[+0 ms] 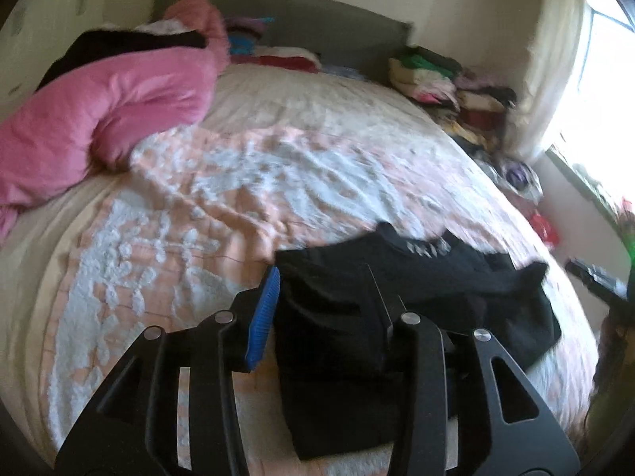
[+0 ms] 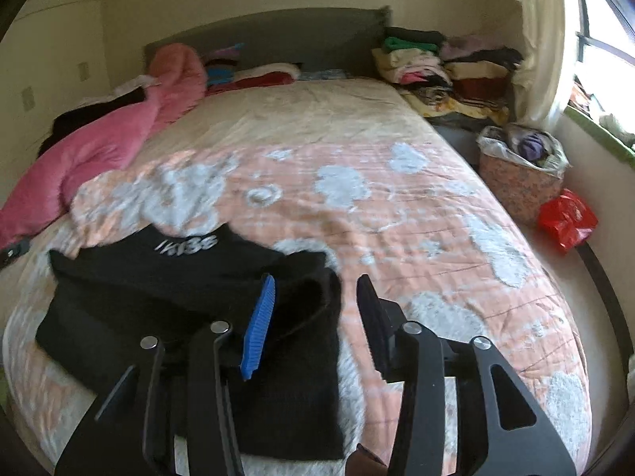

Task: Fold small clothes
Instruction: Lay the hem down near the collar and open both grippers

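A black garment (image 1: 456, 277) with white lettering lies partly folded on the pink and white bedspread (image 1: 238, 206) near the bed's front edge. It also shows in the right wrist view (image 2: 158, 277). My left gripper (image 1: 323, 281) is open above the garment's left part, empty. My right gripper (image 2: 315, 287) is open over the garment's right edge, empty. The right gripper's tip (image 1: 595, 277) shows at the far right of the left wrist view.
A pink duvet (image 2: 99, 146) lies along the bed's left side. Folded clothes piles (image 2: 444, 67) sit by the grey headboard (image 2: 278, 39). A bag of clothes (image 2: 520, 174) and a red bag (image 2: 567, 218) stand on the floor at right, under the window.
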`<action>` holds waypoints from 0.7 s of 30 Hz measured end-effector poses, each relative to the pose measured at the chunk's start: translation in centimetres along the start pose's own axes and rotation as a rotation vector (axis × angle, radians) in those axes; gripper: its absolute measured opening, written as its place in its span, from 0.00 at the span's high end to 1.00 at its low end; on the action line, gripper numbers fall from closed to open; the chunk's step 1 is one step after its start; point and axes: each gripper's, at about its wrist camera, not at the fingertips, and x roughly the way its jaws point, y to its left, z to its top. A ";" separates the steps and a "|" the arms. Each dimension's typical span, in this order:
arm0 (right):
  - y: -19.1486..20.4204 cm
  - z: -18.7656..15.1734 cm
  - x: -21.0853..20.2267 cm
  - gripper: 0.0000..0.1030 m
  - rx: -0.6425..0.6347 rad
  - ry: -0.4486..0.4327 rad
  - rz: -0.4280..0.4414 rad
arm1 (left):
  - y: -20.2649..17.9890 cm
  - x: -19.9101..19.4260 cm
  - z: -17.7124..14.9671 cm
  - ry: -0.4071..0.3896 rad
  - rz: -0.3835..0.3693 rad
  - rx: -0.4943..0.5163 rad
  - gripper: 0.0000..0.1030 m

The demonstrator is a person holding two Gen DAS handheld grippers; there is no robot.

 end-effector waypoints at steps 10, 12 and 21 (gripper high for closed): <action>4.4 -3.9 3.2 0.81 -0.136 0.181 0.059 | -3.5 4.4 -4.5 0.177 -0.023 0.177 0.91; 4.5 -4.4 4.8 0.81 -0.142 0.216 0.035 | -3.2 5.4 -4.4 0.188 0.000 0.183 0.91; 4.4 -3.3 9.0 0.83 -0.112 0.225 -0.008 | -0.8 8.7 -2.8 0.188 0.037 0.131 0.90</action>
